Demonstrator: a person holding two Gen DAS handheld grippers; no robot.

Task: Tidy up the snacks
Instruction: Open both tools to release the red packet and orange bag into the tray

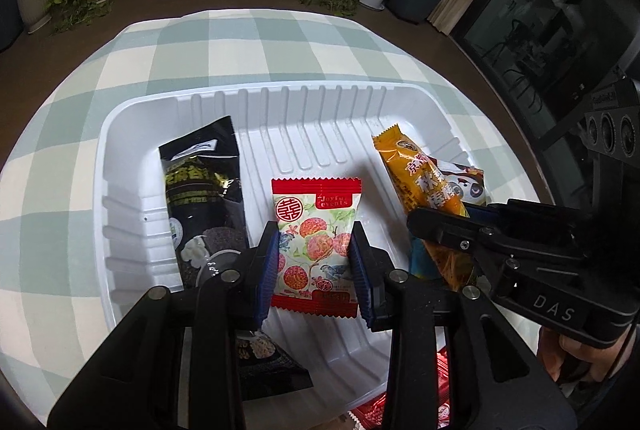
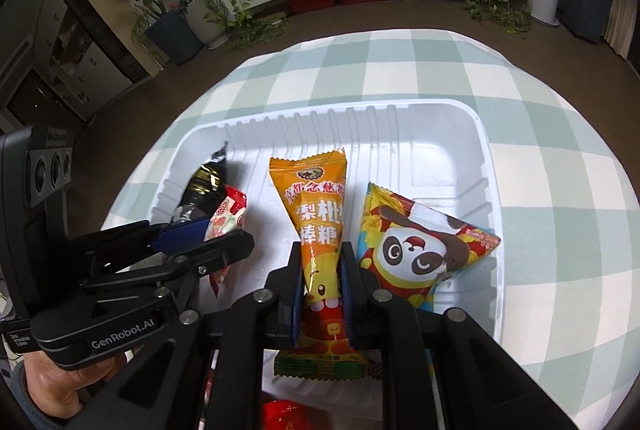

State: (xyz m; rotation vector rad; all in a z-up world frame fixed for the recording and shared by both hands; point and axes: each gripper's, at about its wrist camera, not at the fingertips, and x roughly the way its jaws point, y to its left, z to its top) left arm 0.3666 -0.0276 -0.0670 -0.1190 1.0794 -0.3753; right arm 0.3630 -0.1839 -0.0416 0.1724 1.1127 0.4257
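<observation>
A white plastic tray (image 1: 168, 110) sits on a green-checked tablecloth; it also shows in the right wrist view (image 2: 448, 134). My left gripper (image 1: 316, 250) is shut on a red-and-white lychee snack packet (image 1: 316, 230) over the tray's middle. A black snack bag (image 1: 204, 190) lies in the tray to its left. My right gripper (image 2: 322, 270) is shut on an orange lollipop packet (image 2: 316, 206), also seen in the left wrist view (image 1: 420, 174). A panda-print packet (image 2: 420, 250) lies in the tray to its right. The left gripper (image 2: 200, 234) shows in the right wrist view with the lychee packet (image 2: 228, 214).
More red packets (image 2: 284, 414) lie on the table near the tray's front edge, and a dark packet (image 1: 264, 362) lies under my left gripper. The checked tablecloth (image 2: 560, 190) spreads around the tray. Potted plants and a white cabinet stand beyond the table.
</observation>
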